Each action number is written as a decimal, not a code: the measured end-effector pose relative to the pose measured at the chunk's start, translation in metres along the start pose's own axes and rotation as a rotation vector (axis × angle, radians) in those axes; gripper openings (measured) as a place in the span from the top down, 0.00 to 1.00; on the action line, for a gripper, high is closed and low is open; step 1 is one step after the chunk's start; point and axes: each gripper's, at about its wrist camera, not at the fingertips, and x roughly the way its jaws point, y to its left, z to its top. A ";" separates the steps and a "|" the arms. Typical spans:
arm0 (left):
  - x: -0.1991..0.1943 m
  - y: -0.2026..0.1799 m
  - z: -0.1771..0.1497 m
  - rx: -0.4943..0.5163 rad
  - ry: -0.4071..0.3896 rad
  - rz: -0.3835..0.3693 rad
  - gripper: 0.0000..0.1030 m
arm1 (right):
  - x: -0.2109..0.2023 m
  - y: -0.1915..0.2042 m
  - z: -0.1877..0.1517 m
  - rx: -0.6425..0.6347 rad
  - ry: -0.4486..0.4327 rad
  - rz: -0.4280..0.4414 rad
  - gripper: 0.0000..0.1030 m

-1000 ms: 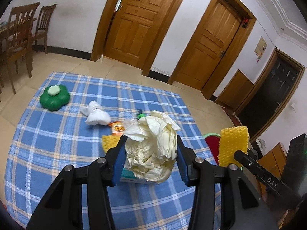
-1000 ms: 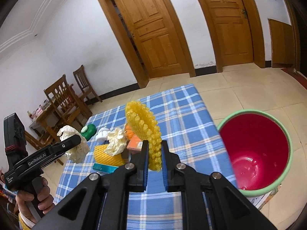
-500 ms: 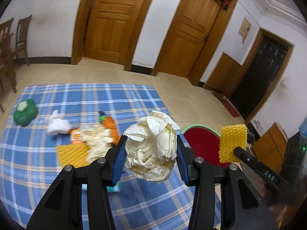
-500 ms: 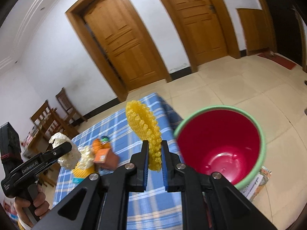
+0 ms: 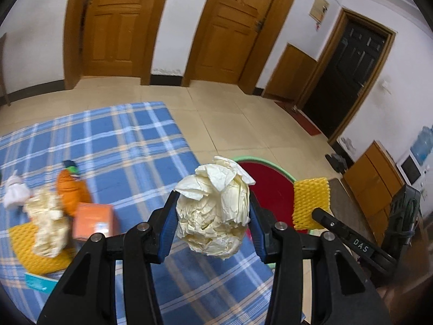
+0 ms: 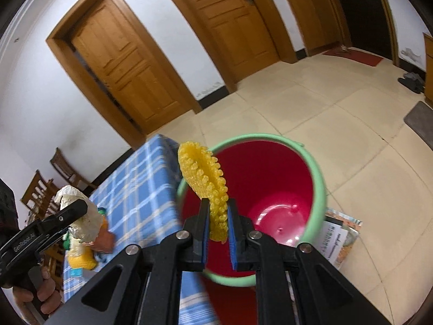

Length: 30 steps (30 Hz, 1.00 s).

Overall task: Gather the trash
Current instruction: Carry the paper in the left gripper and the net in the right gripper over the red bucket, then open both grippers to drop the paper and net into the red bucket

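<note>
- Paper ball fills our left claw, hiding the bucket behind.
- Our right claw pinches yellow foam netting; table litter blurs.

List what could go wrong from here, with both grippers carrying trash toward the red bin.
1. The paper wad in the left gripper appears to hang over the table edge rather than the bin; released now, it could land on the cloth or floor.
2. The yellow foam net is pinched at one end only; light and floppy, it may catch the rim or drift out.
</note>
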 end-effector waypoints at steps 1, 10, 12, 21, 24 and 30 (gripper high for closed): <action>0.006 -0.005 -0.001 0.009 0.010 -0.004 0.54 | 0.001 -0.004 -0.001 0.003 0.001 -0.011 0.86; 0.062 -0.041 -0.008 0.089 0.113 -0.031 0.54 | 0.006 -0.027 -0.001 0.029 0.008 -0.084 0.84; 0.071 -0.047 -0.010 0.106 0.132 -0.039 0.54 | 0.006 -0.031 -0.002 0.038 0.013 -0.086 0.84; 0.088 -0.054 -0.014 0.096 0.175 -0.074 0.37 | 0.004 -0.037 -0.002 0.077 0.017 -0.102 0.66; 0.086 -0.052 -0.014 0.089 0.160 -0.048 0.33 | 0.004 -0.036 -0.002 0.074 0.015 -0.107 0.64; 0.078 -0.045 -0.015 0.067 0.153 -0.022 0.33 | -0.003 -0.032 -0.002 0.075 -0.010 -0.112 0.57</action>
